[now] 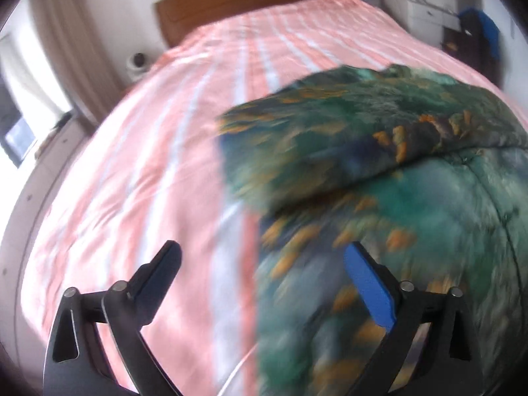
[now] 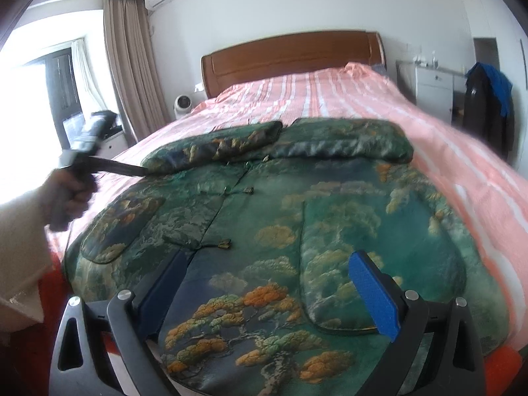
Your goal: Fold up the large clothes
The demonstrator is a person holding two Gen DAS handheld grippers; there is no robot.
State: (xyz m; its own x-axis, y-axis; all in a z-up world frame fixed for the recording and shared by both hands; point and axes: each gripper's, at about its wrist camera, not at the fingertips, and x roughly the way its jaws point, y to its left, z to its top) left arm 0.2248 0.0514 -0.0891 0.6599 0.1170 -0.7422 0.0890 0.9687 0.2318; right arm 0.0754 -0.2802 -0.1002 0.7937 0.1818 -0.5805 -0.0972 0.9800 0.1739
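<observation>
A large green jacket point(image 2: 264, 204) with orange tree patterns lies front up on the pink striped bed point(image 2: 330, 92). Both sleeves are folded across its upper part. In the left wrist view the jacket point(image 1: 379, 171) fills the right half, blurred. My left gripper point(image 1: 260, 254) is open and empty, hovering over the jacket's left edge; in the right wrist view it point(image 2: 142, 170) reaches to the folded left sleeve. My right gripper point(image 2: 267, 264) is open and empty above the jacket's lower hem.
A wooden headboard point(image 2: 290, 56) stands at the far end. A white fan point(image 2: 183, 104) and curtains point(image 2: 132, 66) are at the left. A white cabinet point(image 2: 432, 89) and hanging dark clothes point(image 2: 488, 105) stand at the right.
</observation>
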